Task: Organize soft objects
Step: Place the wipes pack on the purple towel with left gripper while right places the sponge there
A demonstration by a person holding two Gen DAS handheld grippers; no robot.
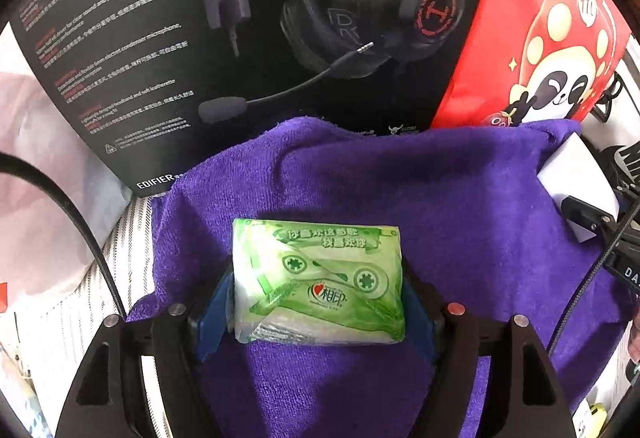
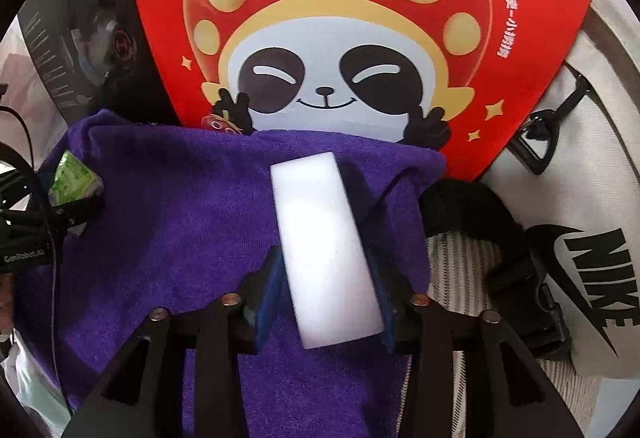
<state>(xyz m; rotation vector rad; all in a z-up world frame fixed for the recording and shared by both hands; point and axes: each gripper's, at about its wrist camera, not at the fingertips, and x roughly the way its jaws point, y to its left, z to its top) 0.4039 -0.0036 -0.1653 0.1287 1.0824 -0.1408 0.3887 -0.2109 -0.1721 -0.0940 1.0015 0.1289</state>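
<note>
The left gripper had its pads against both sides of a green tissue pack, over a purple towel. The right gripper straddled a white sponge block; whether it gripped the block was unclear.

Headset box cropped at top; red panda bag base behind purple towel; small print unreadable

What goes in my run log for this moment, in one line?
left gripper: around tissue pack | right gripper: around sponge | both over purple towel
</note>
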